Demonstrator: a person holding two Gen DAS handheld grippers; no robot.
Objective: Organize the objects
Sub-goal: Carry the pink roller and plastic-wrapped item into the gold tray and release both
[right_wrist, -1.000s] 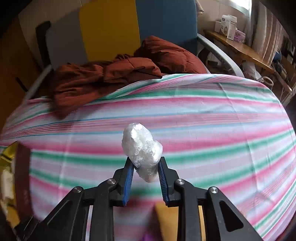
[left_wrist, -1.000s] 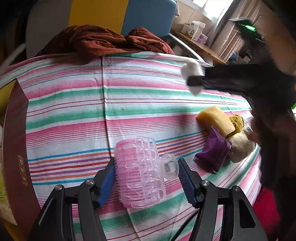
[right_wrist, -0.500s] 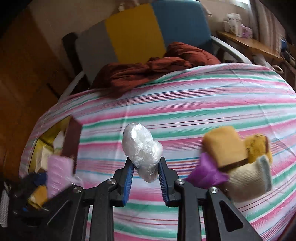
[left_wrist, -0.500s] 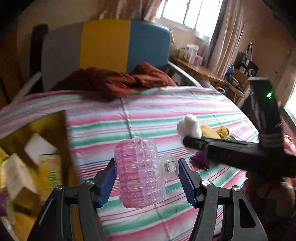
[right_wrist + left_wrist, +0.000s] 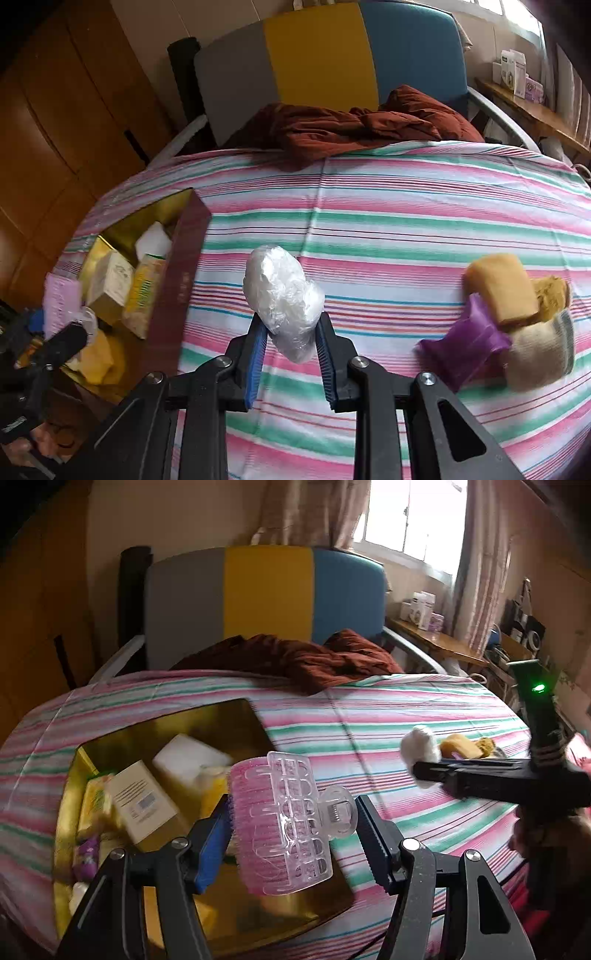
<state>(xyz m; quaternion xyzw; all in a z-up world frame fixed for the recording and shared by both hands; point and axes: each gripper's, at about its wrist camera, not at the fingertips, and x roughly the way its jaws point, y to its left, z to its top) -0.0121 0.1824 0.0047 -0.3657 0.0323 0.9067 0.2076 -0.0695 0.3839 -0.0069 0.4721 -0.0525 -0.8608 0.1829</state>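
My left gripper [image 5: 291, 827] is shut on a pink hair roller with a clear clip [image 5: 284, 823], held in the air over the open gold-lined box [image 5: 207, 720]. The box holds several small cartons and packets. In the right wrist view my right gripper [image 5: 291, 350] is shut on a white plastic-wrapped bundle [image 5: 284, 299] above the striped cloth, just right of the box's maroon wall [image 5: 177, 280]. The left wrist view shows that bundle [image 5: 421, 746] at the tip of the right gripper. The left gripper with the pink roller [image 5: 61, 302] shows at the left edge of the right wrist view.
On the striped tablecloth [image 5: 406, 206] to the right lie a yellow sponge [image 5: 498, 288], a purple packet [image 5: 461, 347] and a beige sock [image 5: 539, 350]. A rust-red garment [image 5: 295, 661] is heaped at the table's far edge, before a grey, yellow and blue chair [image 5: 266, 590].
The left gripper lifted the pink roller off the cloth and carried it left over the box. The right gripper swung left with the white bundle, toward the box.
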